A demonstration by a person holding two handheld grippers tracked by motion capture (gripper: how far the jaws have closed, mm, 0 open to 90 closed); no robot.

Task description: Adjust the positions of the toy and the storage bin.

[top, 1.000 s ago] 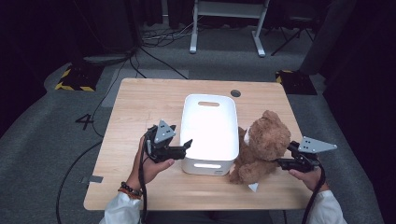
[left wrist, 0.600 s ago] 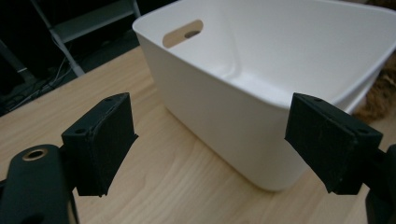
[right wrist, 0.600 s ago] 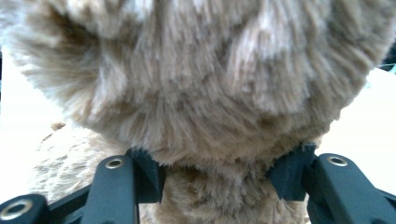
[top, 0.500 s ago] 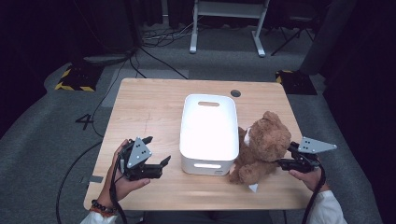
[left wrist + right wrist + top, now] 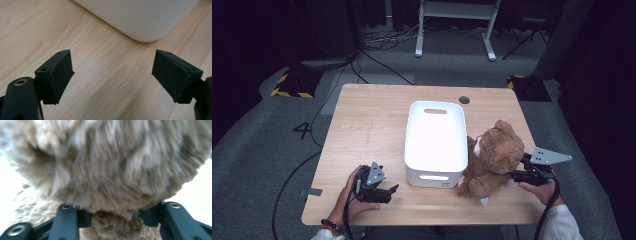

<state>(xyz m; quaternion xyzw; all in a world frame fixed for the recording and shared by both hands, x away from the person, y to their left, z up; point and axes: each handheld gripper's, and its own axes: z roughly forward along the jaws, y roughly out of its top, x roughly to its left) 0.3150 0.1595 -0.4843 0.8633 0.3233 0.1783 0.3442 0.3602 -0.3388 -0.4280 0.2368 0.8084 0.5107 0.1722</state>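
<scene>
Teddy bear (image 5: 492,159) sits right of centre in the high view, upright on the table (image 5: 377,120), leaning against the right wall of the white bin (image 5: 435,140), so not in it yet; lift and drop-in look to be what's left. Right gripper (image 5: 518,175) at the bear's back, jaws just been closing with plush between them (image 5: 110,182), pads pressing into the fur, so it looks gripped. Left gripper (image 5: 384,192) lower left, low over bare wood, jaws moderately wide, nothing between. Bin wall is the obstacle: bear must clear the rim. Table otherwise bare, cables on the floor beyond
</scene>
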